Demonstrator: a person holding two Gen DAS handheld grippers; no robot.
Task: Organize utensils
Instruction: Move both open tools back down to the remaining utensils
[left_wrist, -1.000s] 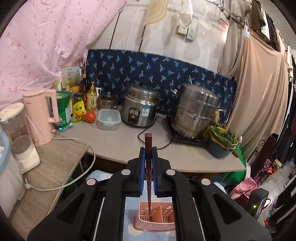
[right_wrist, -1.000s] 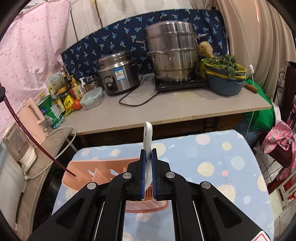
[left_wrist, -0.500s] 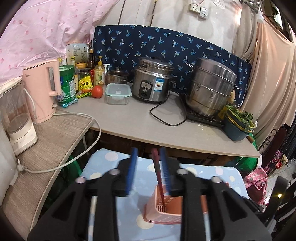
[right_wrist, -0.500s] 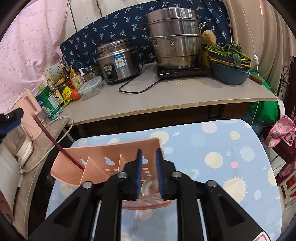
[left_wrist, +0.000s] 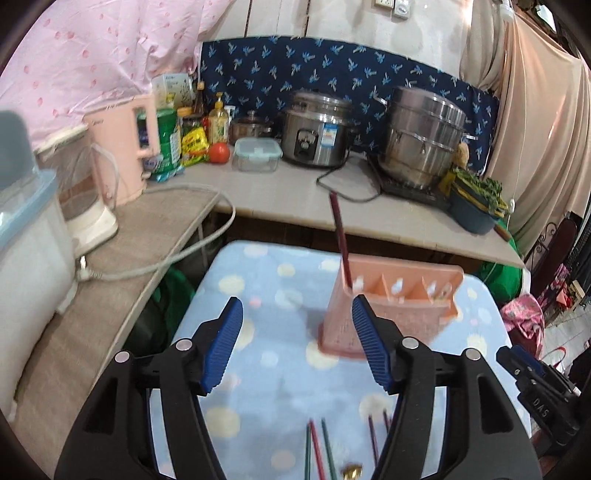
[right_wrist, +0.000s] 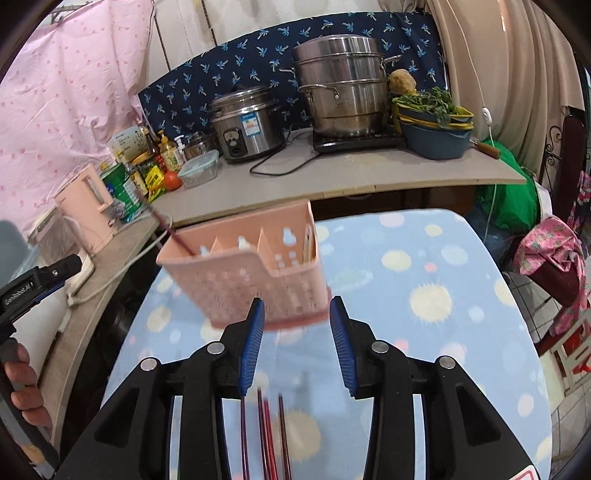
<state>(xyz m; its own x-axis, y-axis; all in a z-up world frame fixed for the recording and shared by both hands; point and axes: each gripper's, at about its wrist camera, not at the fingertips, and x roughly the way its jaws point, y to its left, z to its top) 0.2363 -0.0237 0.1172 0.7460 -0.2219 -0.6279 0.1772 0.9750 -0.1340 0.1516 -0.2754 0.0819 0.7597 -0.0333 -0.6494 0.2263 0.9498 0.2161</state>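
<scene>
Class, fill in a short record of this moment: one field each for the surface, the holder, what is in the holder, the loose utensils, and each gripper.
surface: blue spotted cloth
holder: pink utensil holder, upright, divided into compartments
in holder: dark red chopstick leaning in the end compartment
loose utensils: chopsticks lying on the cloth near the grippers
left gripper: open, empty
right gripper: open, empty

We see pink caddy (right_wrist: 255, 273) upright ahead of our jaws, dark-red chopstick (left_wrist: 340, 236) leaning in end compartment, spare chopsticks (right_wrist: 267, 435) flat below.
</scene>
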